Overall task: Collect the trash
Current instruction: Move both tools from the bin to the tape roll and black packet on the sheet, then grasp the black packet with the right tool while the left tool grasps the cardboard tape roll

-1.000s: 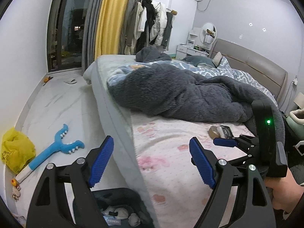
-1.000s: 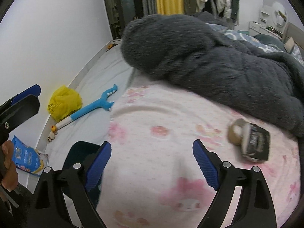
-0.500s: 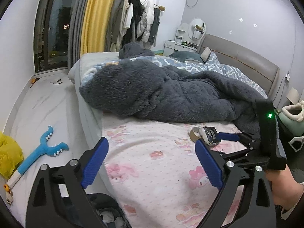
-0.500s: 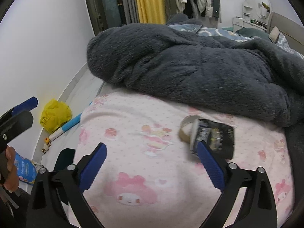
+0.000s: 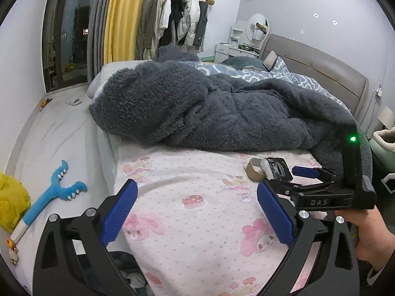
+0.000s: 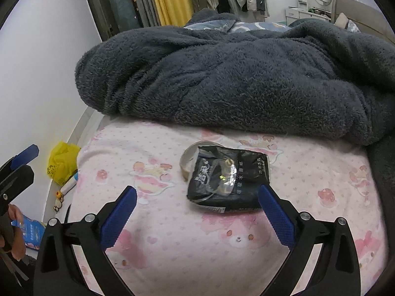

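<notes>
A black snack wrapper (image 6: 228,180) lies on the pink sheet of the bed (image 6: 153,153), with an empty tape roll (image 6: 187,159) touching its far left side. My right gripper (image 6: 197,212) is open and empty, just short of the wrapper, its right finger beside the wrapper's near corner. In the left wrist view the wrapper (image 5: 277,169) and roll (image 5: 254,172) lie at the right, with the right gripper (image 5: 291,180) next to them. My left gripper (image 5: 196,209) is open and empty above the bed's near edge.
A dark grey fleece blanket (image 6: 234,74) lies heaped just behind the wrapper. On the floor to the left lie a yellow bag (image 5: 11,202), a blue toy (image 5: 53,194) and a blue packet (image 6: 29,231). A dark bin (image 5: 128,276) with trash stands below the left gripper.
Both grippers have moved right and forward over the bed. The wrapper and roll now sit nearer, between the right gripper's fingers in its view. Both grippers stay open.
</notes>
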Demonstrator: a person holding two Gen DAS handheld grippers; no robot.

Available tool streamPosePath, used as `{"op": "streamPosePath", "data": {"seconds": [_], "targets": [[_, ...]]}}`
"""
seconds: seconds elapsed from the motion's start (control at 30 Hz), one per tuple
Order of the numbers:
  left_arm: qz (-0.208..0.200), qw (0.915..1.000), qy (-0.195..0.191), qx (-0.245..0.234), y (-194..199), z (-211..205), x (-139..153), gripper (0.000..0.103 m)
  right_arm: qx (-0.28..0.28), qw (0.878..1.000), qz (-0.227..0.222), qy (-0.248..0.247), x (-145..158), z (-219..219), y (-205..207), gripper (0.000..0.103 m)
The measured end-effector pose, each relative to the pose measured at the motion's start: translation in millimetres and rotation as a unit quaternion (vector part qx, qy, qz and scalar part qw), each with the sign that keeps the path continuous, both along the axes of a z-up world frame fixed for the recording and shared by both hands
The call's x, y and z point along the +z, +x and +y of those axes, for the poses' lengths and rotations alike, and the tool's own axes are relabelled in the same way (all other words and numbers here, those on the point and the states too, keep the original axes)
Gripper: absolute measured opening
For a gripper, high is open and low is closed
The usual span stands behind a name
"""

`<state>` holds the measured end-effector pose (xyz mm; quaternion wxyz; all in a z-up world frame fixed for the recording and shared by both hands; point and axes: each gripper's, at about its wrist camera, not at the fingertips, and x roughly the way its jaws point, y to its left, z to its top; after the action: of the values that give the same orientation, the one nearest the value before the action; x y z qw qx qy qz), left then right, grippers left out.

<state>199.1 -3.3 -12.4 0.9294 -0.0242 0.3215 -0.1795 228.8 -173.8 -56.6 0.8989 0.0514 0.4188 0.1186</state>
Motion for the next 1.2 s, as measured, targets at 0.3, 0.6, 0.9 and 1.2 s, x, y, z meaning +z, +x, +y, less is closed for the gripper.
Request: {"op": "streamPosePath", "data": {"seconds": [0.3,0.6,0.9,1.2], "targets": [[0.012,0.9997,0.011,-0.017,12,-24,-15,0.099,-0.006,1.000,0.009,0.013,-14,-15,15,0.100],[0.023,0.9995,-0.016,-0.017,23,-36,-24,0.099,-0.011,0.999,0.011,0.039,-13,-31,20,0.100],[0.026,0.9993,-0.022,-0.013,29,-54,-29,0.099,0.019,1.000,0.012,0.003,-17,-24,19,0.074],[0.035,0.9991,0.002,-0.021,37,-87,-37,0.098,0.008,0.999,-0.015,0.028,0,-50,6,0.073]]}}
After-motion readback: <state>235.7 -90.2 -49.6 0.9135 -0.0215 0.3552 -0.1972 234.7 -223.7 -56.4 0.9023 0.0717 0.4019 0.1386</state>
